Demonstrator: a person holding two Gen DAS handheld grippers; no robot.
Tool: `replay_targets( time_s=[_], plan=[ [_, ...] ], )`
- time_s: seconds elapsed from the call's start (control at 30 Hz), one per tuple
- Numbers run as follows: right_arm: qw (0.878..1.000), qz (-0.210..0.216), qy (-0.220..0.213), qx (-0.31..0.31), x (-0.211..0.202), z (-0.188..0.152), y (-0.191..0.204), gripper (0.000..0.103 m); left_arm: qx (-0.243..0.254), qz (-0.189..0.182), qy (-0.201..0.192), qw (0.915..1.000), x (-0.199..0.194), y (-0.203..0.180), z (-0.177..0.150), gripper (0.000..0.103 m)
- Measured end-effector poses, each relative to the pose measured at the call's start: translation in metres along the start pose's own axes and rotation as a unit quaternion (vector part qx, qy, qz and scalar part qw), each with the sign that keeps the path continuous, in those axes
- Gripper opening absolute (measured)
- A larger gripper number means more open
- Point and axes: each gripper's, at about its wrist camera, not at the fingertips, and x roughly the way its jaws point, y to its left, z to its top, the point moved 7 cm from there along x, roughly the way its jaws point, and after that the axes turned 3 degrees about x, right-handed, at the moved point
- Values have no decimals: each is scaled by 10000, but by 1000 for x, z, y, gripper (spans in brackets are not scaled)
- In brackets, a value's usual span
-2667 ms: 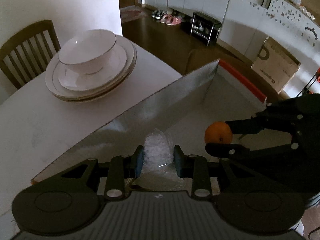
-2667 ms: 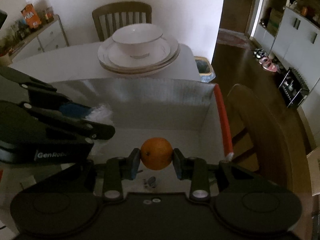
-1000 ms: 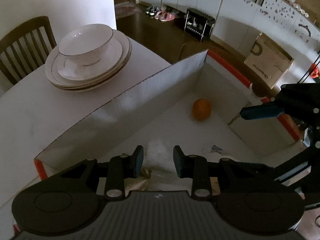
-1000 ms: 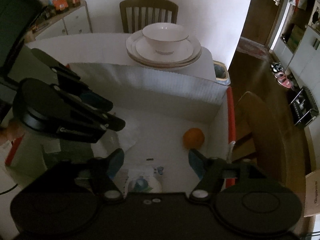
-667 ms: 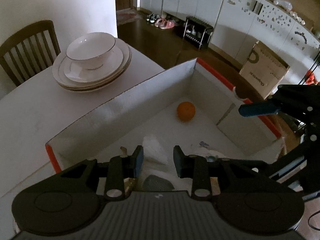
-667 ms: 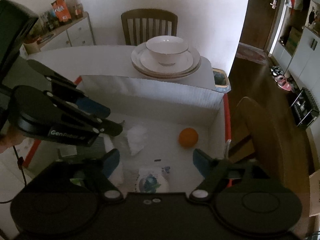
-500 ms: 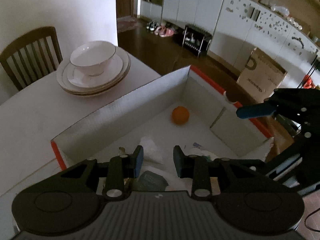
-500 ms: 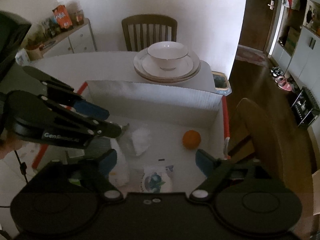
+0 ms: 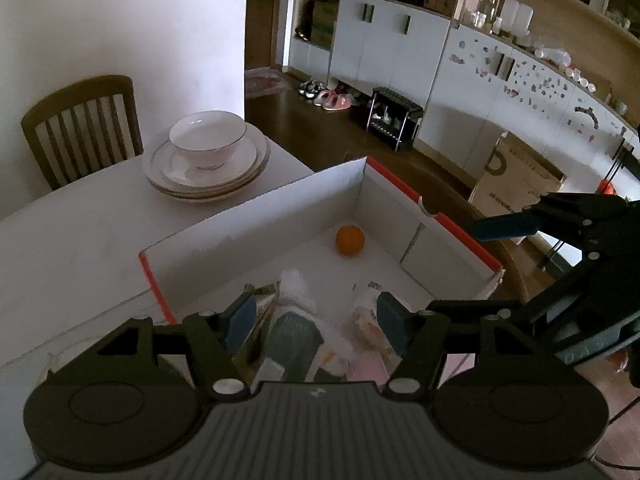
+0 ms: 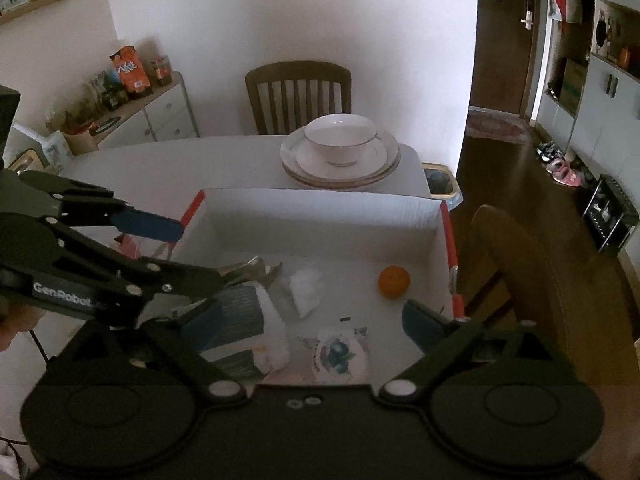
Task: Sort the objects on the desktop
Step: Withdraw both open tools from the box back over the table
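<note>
An open white cardboard box point(image 9: 280, 204) with orange edges stands on the white table; it also shows in the right wrist view point(image 10: 320, 216). Inside lie an orange point(image 9: 349, 240) point(image 10: 394, 282), a crumpled white plastic wrap point(image 9: 296, 286) point(image 10: 306, 286), a dark striped packet point(image 10: 236, 312) and a printed pouch point(image 10: 340, 354). My left gripper point(image 9: 316, 318) is open and empty above the box's near end. My right gripper point(image 10: 314, 322) is open wide and empty above the box.
A bowl on stacked plates point(image 9: 206, 156) point(image 10: 340, 148) sits on the table point(image 9: 80, 232) beyond the box. Wooden chairs point(image 9: 80, 120) point(image 10: 298, 94) stand at the far side, another chair point(image 10: 540, 280) at the right. A sideboard point(image 10: 152, 116) stands at the left.
Both grippers let go of the orange and the plastic wrap, which now lie in the box. Both have risen and pulled back; the left jaws opened wider.
</note>
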Motion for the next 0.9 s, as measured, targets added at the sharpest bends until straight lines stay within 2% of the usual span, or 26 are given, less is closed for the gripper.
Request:
replay_targets(
  time_s=[0.43, 0.5, 0.67, 0.9],
  plan=[
    [9998, -48, -209, -6, -16, -11, 37, 98, 71, 74, -218, 9997, -46, 17, -34, 70],
    [9997, -31, -225, -1, -16, -13, 46, 98, 23, 72, -237, 9997, -53, 24, -41, 76],
    [9997, -34, -254, -19, -13, -17, 69, 98, -8, 163, -268, 9995, -66, 43, -58, 82],
    [9997, 50, -216, 45, -2, -23, 103, 102, -106, 264, -269, 9992, -80, 78, -83, 87]
  ],
)
